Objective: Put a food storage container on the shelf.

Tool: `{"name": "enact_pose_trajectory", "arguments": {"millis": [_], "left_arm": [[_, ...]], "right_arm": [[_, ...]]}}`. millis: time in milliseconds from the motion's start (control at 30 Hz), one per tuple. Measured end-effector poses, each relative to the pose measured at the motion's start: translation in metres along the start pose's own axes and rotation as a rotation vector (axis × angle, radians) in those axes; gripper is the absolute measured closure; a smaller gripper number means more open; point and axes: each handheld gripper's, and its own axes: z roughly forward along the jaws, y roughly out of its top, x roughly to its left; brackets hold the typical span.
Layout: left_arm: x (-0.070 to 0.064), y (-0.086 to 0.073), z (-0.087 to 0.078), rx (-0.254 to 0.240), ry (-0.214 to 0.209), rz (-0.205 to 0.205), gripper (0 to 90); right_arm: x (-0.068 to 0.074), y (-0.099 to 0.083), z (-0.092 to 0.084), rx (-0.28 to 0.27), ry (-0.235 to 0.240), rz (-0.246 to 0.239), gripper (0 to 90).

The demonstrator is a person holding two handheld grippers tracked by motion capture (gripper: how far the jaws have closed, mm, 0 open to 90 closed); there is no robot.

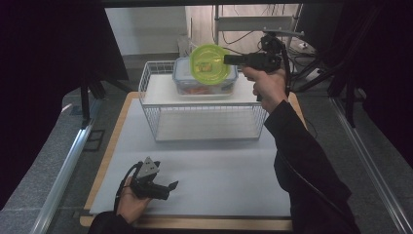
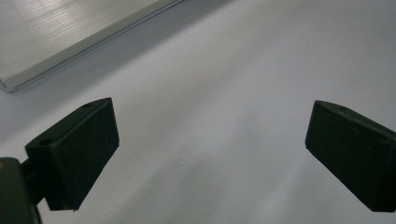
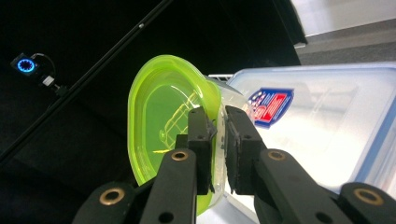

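My right gripper (image 1: 228,59) is raised over the far side of the table, shut on the rim of a round container with a lime-green lid (image 1: 209,63). The right gripper view has both pads clamped on the edge of that green-lidded container (image 3: 163,121), which is tilted on its side. Just behind and below it a clear rectangular box with a blue-rimmed lid (image 1: 204,83) and a red-and-blue label (image 3: 270,106) rests on top of the white wire basket (image 1: 204,122). My left gripper (image 1: 170,187) lies low over the white mat near the front edge, its jaws wide apart around nothing (image 2: 210,154).
The wire basket stands at the middle back of the white mat (image 1: 209,170), which covers a wooden tabletop (image 1: 104,161). Metal rails (image 1: 63,170) run along both sides of the table. Cables and a stand crowd the far right corner.
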Motion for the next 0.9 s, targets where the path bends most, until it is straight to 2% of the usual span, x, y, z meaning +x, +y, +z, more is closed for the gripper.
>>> {"name": "enact_pose_trajectory", "arguments": {"millis": [233, 567, 900], "left_arm": [[0.000, 0.000, 0.000, -0.001, -0.005, -0.002, 2.6], [0.000, 0.000, 0.000, -0.002, -0.014, -0.006, 2.6], [0.000, 0.000, 0.001, -0.002, -0.020, -0.008, 2.6]], "right_arm": [[-0.001, 0.013, 0.011, -0.002, -0.045, 0.002, 81.8], [-0.009, 0.027, 0.024, 0.002, -0.109, 0.038, 81.7], [-0.016, 0.032, 0.035, 0.025, -0.128, 0.074, 81.6]]}}
